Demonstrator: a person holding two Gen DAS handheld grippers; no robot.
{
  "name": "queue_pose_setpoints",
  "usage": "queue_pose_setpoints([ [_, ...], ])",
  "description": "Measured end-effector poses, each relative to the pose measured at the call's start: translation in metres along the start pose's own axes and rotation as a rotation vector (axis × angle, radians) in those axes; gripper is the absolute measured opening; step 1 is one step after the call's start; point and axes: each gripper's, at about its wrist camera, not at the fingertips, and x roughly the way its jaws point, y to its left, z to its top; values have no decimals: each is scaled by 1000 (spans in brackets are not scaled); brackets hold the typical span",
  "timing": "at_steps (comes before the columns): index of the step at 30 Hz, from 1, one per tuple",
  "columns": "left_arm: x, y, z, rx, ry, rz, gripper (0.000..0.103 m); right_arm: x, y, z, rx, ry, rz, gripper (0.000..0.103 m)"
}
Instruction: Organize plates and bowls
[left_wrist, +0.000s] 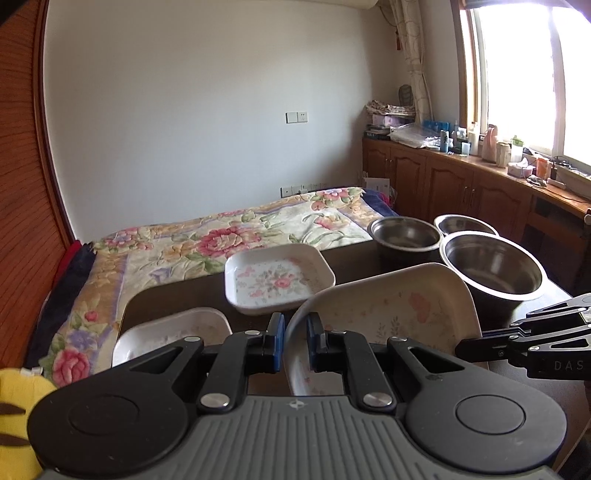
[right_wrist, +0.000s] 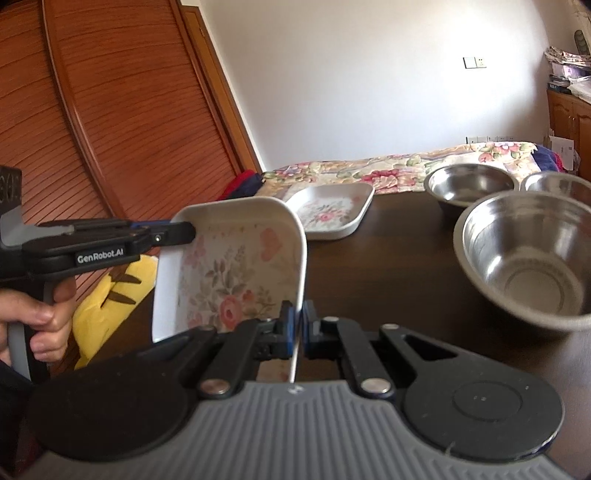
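Both hand-held grippers, left (left_wrist: 295, 334) and right (right_wrist: 298, 326), were clamped on rims of one floral plate (right_wrist: 236, 273), held tilted above table (right_wrist: 388, 266). Second plate (left_wrist: 275, 278) at 12 o'clock, third (left_wrist: 173, 334) at 9, three steel bowls (left_wrist: 493, 264) at 2, all unstacked; task was barely begun.

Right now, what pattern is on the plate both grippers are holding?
White plate with pink flowers and grey-green leaves, clearest in the right wrist view.

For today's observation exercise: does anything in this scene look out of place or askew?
Yes. One floral plate is off the table, tilted steeply, pinched at opposite rims by the left gripper and right gripper. Another floral plate lies flat; the steel bowls stand upright.
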Motion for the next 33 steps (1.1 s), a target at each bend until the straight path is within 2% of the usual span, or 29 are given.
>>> queue_pose_setpoints([
  [10,-7,1,-40,-59,59,3,14,-3,8,-26,-2,57,21,7],
  [22,23,4,-57,-75,125,7,15,7,13,-33,-15,84,-20,10],
  [33,40,3,-67,-87,153,-5,16,6,17,-37,-47,86,-60,13],
])
